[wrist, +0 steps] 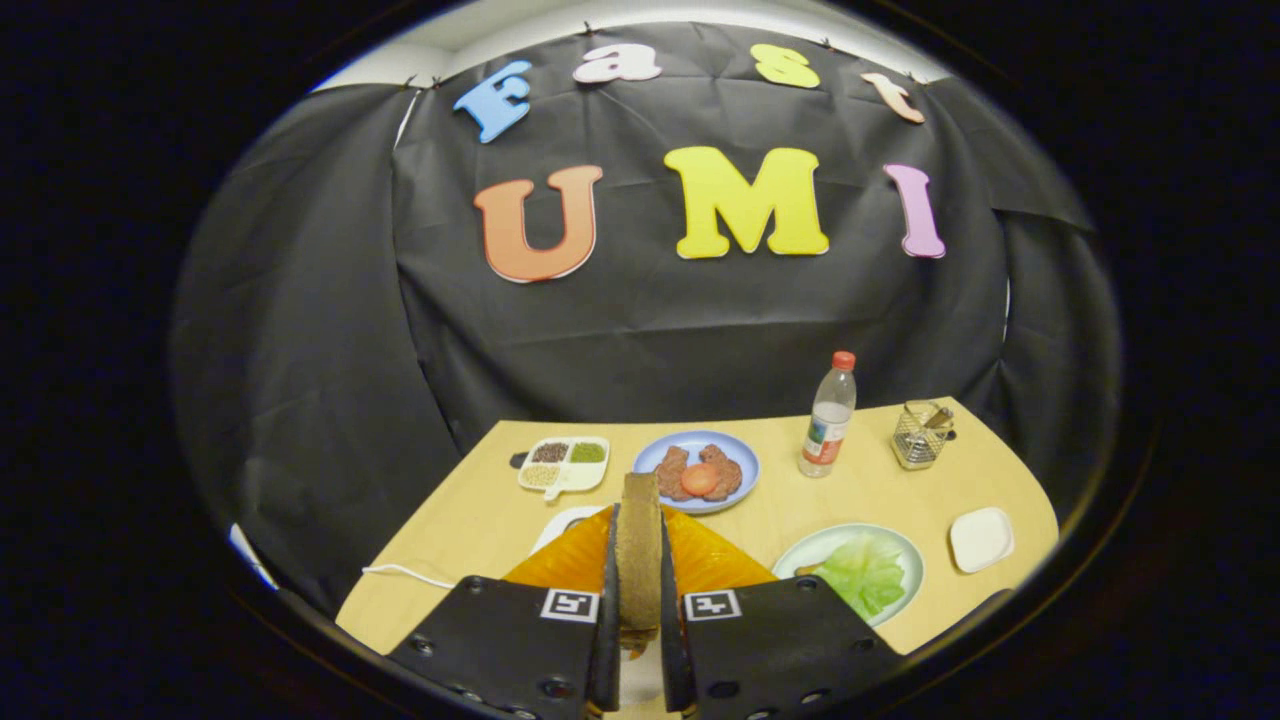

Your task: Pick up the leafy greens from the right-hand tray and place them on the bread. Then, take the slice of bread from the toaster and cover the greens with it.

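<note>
My gripper (pixel 638 520) is shut on a slice of brown bread (pixel 638 560), held upright and edge-on between both black fingers (pixel 608 580). Directly under the slice and fingers lies the orange body of the toaster (pixel 715 560). The leafy greens (pixel 862 578) lie on a pale green plate (pixel 812 548), to the right of the fingers. Beyond the fingertips, a blue plate (pixel 745 455) holds brown patties with a round of tomato (pixel 700 478) on top.
On the wooden table (pixel 470 520) a plastic bottle with a red cap (pixel 830 415) and a wire-mesh cup (pixel 920 435) stand at the far right. A small white dish (pixel 981 538) sits near the right edge. A compartment tray of seeds (pixel 563 465) and a white cable (pixel 405 573) are left.
</note>
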A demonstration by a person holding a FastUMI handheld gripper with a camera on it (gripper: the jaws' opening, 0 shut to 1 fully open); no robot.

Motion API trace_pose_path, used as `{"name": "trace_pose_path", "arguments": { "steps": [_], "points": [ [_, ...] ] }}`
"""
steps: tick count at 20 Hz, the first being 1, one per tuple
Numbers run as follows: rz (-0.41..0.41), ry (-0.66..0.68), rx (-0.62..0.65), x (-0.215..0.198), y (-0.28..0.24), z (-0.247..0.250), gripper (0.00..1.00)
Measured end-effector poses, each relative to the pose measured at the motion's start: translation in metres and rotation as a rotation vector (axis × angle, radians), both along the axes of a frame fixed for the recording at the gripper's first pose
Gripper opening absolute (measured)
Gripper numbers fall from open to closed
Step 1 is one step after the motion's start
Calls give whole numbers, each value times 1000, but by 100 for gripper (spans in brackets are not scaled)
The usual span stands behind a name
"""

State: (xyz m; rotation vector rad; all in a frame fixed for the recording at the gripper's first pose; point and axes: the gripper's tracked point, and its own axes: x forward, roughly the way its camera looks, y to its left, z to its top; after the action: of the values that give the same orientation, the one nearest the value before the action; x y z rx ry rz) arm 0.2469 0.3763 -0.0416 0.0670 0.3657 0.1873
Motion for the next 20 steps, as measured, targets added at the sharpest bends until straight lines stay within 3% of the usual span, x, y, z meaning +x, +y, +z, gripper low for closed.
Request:
{"name": "trace_pose_path", "arguments": {
  "steps": [7, 12, 20],
  "points": [
    [-63, 7, 103, 4, -73, 4, 17],
    [-134, 75, 138, 23, -128, -47, 17],
    [-160, 177, 238, 58, -163, -116, 17]
  ]
}}
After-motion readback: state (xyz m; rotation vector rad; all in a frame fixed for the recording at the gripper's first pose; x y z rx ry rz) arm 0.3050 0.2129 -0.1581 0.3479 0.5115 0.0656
